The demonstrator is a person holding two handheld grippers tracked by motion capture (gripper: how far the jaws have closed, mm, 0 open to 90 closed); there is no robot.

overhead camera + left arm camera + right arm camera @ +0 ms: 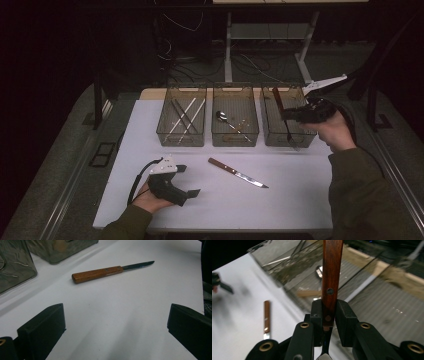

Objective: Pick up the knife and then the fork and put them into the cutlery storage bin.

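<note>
Right gripper was clamped on a wooden-handled utensil over the right bin, not yet dropped. Left gripper sat wide open, empty, on the bench. Knife on the bench was left to sort.

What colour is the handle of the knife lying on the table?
Warm orange-brown wood; the knife handle shows best in the left gripper view.

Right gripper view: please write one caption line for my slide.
Right claw shut on a wooden-handled utensil, held above the clear bins; a knife lies on the white table.
</note>
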